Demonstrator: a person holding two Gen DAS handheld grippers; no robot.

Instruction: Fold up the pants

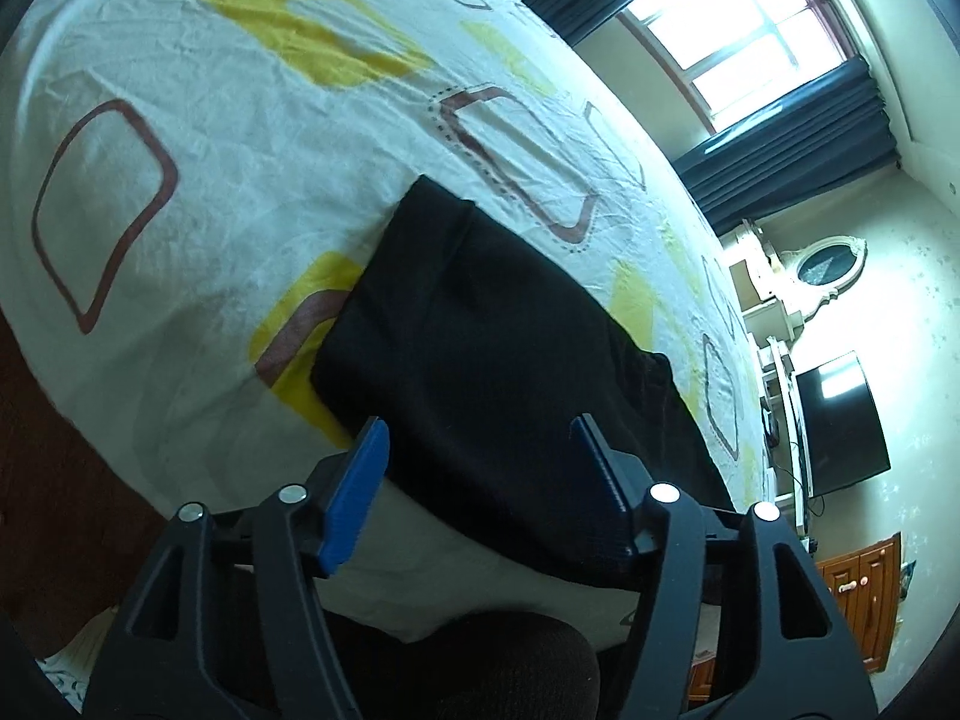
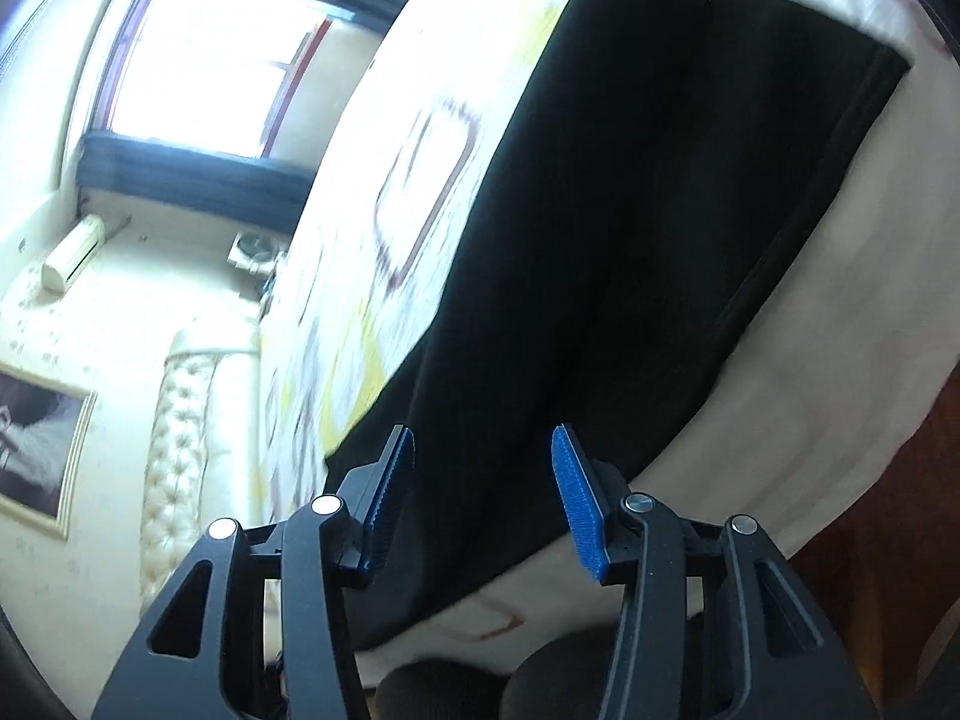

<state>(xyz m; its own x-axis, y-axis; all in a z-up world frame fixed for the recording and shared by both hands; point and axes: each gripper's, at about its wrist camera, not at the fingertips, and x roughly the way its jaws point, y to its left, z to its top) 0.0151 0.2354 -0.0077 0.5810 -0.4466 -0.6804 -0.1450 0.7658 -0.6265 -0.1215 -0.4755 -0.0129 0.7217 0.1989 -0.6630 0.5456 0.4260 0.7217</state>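
Pants lie flat on the bed, near its front edge, dark fabric against the patterned sheet. In the right wrist view the two legs run side by side away from me, with a seam line between them and a hem band along the far right edge. My left gripper stands wide open above the near end of the pants and grips nothing. My right gripper is likewise spread wide, empty, over the other near portion. I judge the step in hand to be taking hold of the near edge for a fold. To do it well, I should lower both grippers evenly, set each lower finger under the top fabric only, and avoid pinching the sheet with it. Both grips should sit on the same edge, well apart, so the fold line stays straight. The right view is blurred, so I cannot tell how close that gripper is to the cloth.
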